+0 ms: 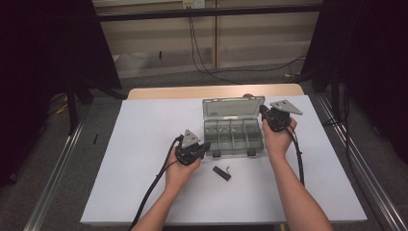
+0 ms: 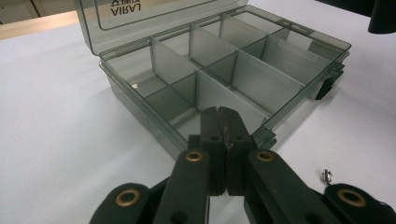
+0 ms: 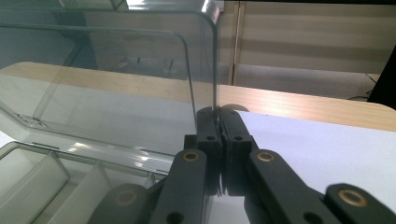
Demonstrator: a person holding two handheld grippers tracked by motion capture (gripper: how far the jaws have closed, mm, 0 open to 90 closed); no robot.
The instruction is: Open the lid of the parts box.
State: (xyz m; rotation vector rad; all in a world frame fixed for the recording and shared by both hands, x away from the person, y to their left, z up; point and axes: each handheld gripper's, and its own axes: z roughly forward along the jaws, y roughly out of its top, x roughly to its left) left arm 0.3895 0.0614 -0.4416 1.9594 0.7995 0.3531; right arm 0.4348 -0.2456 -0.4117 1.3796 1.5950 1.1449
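Here one organizer box (image 1: 234,134) with eight compartments has each of two claws (image 1: 208,146) (image 1: 262,110) clamped: left on its front wall, right on its lid (image 1: 232,106).

I've got the compartment box (image 1: 233,137) mid-table (image 1: 144,168), lid (image 1: 231,107) raised at its 12 o'clock side. Left gripper (image 1: 204,147) at box's 8 o'clock corner, right gripper (image 1: 263,111) at lid's 3 o'clock edge. Small clip (image 1: 222,172) at box's 6 o'clock.
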